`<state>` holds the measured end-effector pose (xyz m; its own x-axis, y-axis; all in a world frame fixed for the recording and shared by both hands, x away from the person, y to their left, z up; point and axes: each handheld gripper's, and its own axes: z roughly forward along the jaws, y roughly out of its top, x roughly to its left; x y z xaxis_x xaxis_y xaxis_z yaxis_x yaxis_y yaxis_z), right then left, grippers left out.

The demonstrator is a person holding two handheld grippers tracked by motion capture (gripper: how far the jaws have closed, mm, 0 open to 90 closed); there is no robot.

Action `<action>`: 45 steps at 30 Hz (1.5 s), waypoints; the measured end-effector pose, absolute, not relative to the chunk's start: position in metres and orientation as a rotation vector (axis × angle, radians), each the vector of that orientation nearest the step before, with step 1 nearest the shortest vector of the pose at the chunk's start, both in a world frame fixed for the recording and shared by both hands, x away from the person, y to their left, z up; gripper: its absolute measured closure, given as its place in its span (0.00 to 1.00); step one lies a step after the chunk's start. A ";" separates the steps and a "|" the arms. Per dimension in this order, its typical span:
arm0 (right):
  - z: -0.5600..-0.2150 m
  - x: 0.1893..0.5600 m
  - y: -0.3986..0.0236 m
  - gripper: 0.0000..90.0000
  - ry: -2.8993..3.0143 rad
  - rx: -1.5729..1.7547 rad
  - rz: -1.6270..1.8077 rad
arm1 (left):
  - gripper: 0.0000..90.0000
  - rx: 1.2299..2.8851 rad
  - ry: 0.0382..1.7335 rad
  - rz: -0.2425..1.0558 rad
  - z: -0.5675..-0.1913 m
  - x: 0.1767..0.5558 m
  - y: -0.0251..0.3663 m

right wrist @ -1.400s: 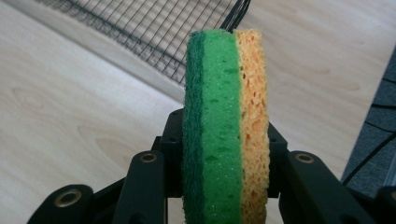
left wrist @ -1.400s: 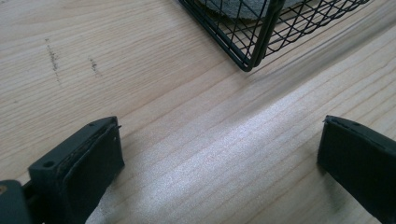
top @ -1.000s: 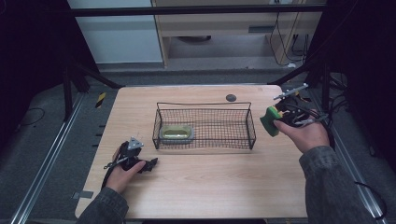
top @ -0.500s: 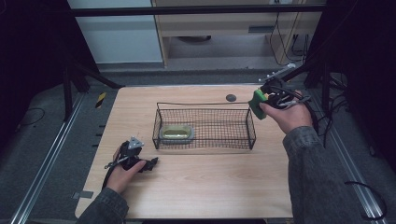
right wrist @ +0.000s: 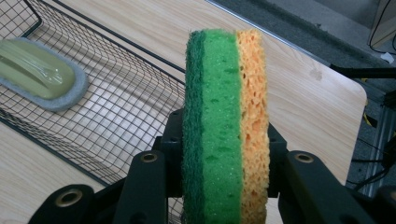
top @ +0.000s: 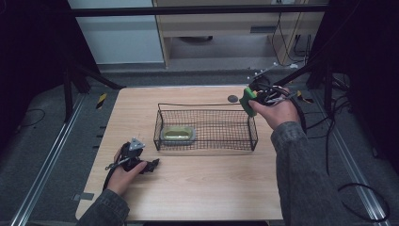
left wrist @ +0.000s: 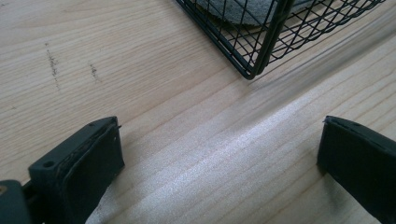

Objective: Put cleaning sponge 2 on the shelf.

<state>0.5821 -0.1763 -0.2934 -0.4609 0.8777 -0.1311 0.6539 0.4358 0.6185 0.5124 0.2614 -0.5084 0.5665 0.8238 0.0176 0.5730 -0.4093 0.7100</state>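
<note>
Right tool (right wrist: 224, 186) pinches a sponge (right wrist: 226, 116) edge-on between its two black jaws: the sponge has a dark green scouring face, a bright green middle and an orange porous layer, and it stands upright in the grip. From the high view that same right tool (top: 256, 99) is held in the person's right hand (top: 277, 110) just above the far right corner of the wire basket (top: 207, 123), with the green sponge (top: 247, 100) sticking out toward the basket's right end. Whether the sponge sits over the basket's inside or just beyond its rim cannot be told.

Inside the basket, at its left end, lies a scrubbing pad (top: 178, 135) with a pale olive handle on a grey base; the right gripper view shows it as well (right wrist: 42, 74), resting flat on the mesh floor. A small dark round mark (top: 232, 98) sits on the surface just behind the basket's far rim.

Left tool (top: 149, 165) rests low on the wooden surface (top: 211, 188) in the person's left hand (top: 124, 172), near the front left corner of the basket and apart from it. Its jaws are spread wide with only bare wood between them, as the left gripper view shows (left wrist: 219, 158); the basket's corner (left wrist: 261, 42) stands ahead of them, well clear of both jaws. A grey three-cornered plate (top: 137, 144) tops this tool
</note>
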 end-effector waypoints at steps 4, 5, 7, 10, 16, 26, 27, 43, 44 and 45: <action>-0.298 0.586 -0.168 0.71 2.267 1.274 0.688 | 0.00 2.135 1.110 0.485 -0.508 0.512 0.262; -0.299 0.586 -0.165 0.71 2.271 1.273 0.689 | 0.00 2.135 1.110 0.485 -0.508 0.512 0.262; -0.302 0.587 -0.162 0.71 2.281 1.267 0.682 | 0.00 2.135 1.110 0.485 -0.508 0.512 0.262; -0.307 0.588 -0.158 0.71 2.290 1.259 0.687 | 0.00 2.136 1.109 0.485 -0.508 0.512 0.262; -0.311 0.591 -0.158 0.71 2.276 1.273 0.710 | 0.00 2.138 1.106 0.483 -0.508 0.513 0.262; -0.327 0.591 -0.159 0.71 2.292 1.282 0.696 | 0.00 2.137 1.105 0.482 -0.508 0.514 0.261; -0.330 0.592 -0.159 0.71 2.294 1.287 0.690 | 0.00 2.137 1.105 0.482 -0.508 0.514 0.261; -0.364 0.598 -0.166 0.71 2.319 1.334 0.634 | 0.00 2.136 1.102 0.482 -0.508 0.514 0.261; -0.366 0.599 -0.167 0.71 2.318 1.338 0.628 | 0.00 2.136 1.101 0.482 -0.508 0.514 0.262; -0.367 0.599 -0.167 0.71 2.320 1.334 0.628 | 0.00 2.137 1.100 0.482 -0.508 0.514 0.262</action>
